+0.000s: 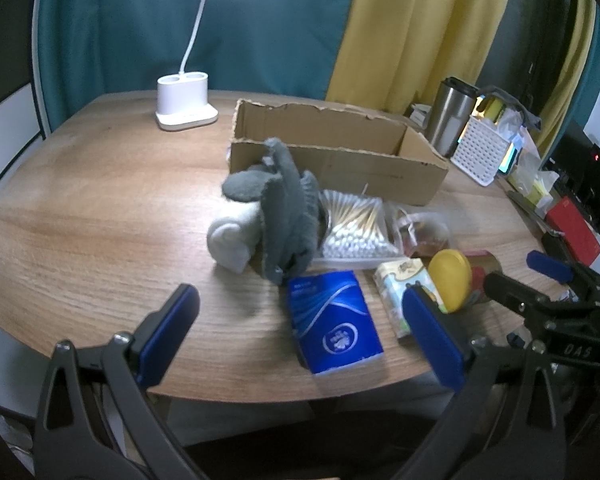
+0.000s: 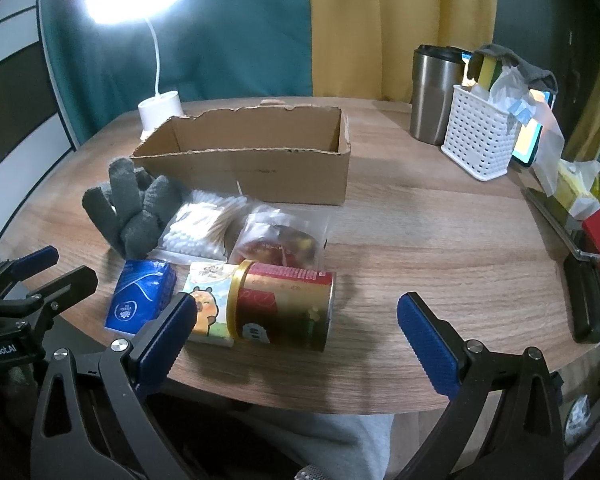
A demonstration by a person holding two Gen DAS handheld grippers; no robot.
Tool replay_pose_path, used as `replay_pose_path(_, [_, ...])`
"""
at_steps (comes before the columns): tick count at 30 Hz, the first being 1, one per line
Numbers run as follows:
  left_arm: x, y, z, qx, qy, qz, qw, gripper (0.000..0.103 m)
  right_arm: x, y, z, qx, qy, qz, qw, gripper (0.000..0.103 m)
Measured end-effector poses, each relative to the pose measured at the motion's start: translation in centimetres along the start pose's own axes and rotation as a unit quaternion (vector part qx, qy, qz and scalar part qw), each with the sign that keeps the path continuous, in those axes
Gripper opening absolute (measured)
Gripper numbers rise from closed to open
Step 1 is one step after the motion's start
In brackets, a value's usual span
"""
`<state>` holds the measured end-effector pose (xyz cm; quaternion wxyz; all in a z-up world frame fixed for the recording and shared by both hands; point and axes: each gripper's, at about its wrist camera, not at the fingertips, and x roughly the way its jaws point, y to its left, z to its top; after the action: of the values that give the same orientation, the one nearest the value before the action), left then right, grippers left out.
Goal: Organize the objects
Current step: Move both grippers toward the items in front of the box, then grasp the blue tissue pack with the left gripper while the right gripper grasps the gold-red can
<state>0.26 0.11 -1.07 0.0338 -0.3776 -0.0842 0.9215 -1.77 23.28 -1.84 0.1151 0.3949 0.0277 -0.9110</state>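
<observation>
Facing the cardboard box (image 2: 256, 160) from the near edge of the table (image 2: 440, 240), we hold both grippers low and short of the clutter, each with its jaws spread wide and nothing between them. The box sits open-topped and looks empty, so we take it as the place the loose things belong.

All the loose things lie on our side of the box: the grey plush toy (image 1: 276, 216) nearest its front wall, then the bag of cotton swabs (image 2: 198, 224) and the snack pouch (image 2: 278, 240) just beside it, and closest to us the blue tissue pack (image 1: 334, 320), the cartoon tissue pack (image 2: 210, 304) and the tin can (image 2: 284, 306) with its yellow lid (image 1: 450, 280).

What the next move turns on, we judge, is the can. It lies on its side straight ahead of our right gripper (image 2: 292, 344), its long axis running across our view, roughly parallel to the box's front wall, lid end toward our left. Our right gripper is plainly the nearer; our left gripper (image 1: 300, 340) points at the blue tissue pack instead, whose long axis runs away from us toward the box. Closing across the can's round body may let it roll.
</observation>
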Motion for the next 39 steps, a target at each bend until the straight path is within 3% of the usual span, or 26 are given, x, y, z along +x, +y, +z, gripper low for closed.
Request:
replay_pose_path(18, [0.6,-0.1,0.1,0.002,0.011,-0.001,0.9999,0.102,0.4,0.2,0.1,-0.004,0.004,0.007,1.0,0.102])
replay_pose_path(33, [3.0,-0.9,-0.6,0.01,0.042,0.0,0.9991,0.102,2.3,-0.2,0.1,-0.006,0.018,0.026,0.999,0.102])
replay_pose_path(39, [4.5,-1.4,-0.9,0.018,0.063,0.004,0.9979,0.102,3.5,-0.4,0.2,-0.004,0.027,0.035,0.999,0.095])
